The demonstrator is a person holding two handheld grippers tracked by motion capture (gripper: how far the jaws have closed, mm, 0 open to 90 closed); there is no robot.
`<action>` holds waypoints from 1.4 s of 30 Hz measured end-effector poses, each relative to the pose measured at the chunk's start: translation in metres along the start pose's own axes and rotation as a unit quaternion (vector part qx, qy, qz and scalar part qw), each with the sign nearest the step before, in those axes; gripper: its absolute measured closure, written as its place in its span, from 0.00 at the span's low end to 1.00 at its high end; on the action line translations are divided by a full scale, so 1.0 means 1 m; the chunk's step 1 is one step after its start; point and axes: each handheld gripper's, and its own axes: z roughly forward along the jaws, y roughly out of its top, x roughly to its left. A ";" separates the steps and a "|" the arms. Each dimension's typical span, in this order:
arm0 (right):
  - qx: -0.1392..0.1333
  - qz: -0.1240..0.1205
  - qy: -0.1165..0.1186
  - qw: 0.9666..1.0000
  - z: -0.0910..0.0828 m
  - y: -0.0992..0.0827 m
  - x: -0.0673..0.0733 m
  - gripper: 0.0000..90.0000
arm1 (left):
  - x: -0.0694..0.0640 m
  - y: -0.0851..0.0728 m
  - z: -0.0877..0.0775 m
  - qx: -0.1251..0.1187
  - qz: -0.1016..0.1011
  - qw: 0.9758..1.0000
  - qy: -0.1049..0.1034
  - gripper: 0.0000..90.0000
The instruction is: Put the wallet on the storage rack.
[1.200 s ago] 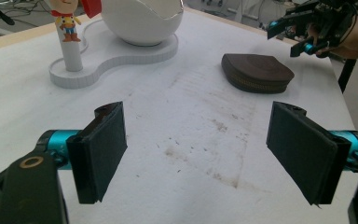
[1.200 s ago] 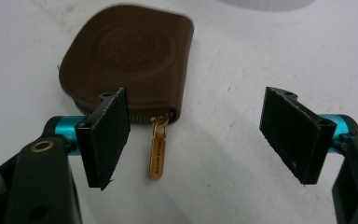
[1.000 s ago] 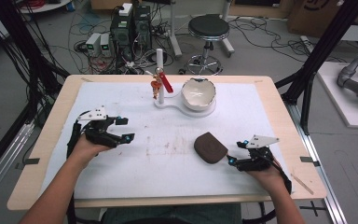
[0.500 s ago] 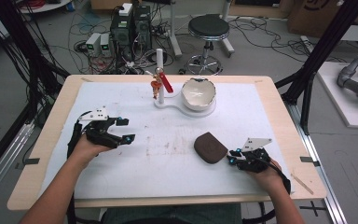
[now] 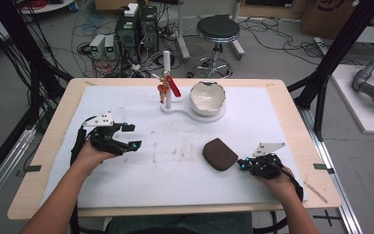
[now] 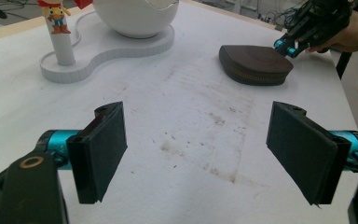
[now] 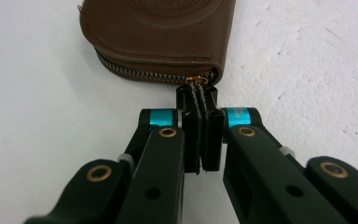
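From above, the brown zip pouch (image 5: 219, 154) lies right of the table's (image 5: 292, 122) middle, its long axis running toward the right gripper (image 5: 243, 165), which has just been closing at its near corner; bare white table all around, the stand with the cracked white bowl (image 5: 207, 97) well apart; left gripper (image 5: 132, 136) spread over open surface; in its own view the jaws gape with nothing between; the right gripper view shows jaws pressed together on the pouch's gold zip pull (image 7: 196, 80); embossing unreadable.
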 end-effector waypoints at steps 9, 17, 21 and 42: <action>-0.064 0.027 0.054 0.996 -0.008 0.003 -0.003 1.00 | 0.000 0.000 0.000 0.001 -0.001 1.000 0.002 0.22; -0.136 0.039 0.092 0.986 -0.015 0.017 0.000 1.00 | 0.000 0.000 0.000 0.002 -0.001 1.000 0.005 0.22; -0.173 0.059 0.114 0.976 -0.017 0.024 -0.004 1.00 | 0.002 0.000 -0.002 0.001 -0.001 1.000 0.009 0.22; -0.250 0.061 0.102 0.961 -0.035 0.062 -0.021 1.00 | 0.002 0.000 -0.004 -0.004 -0.004 1.000 0.014 0.22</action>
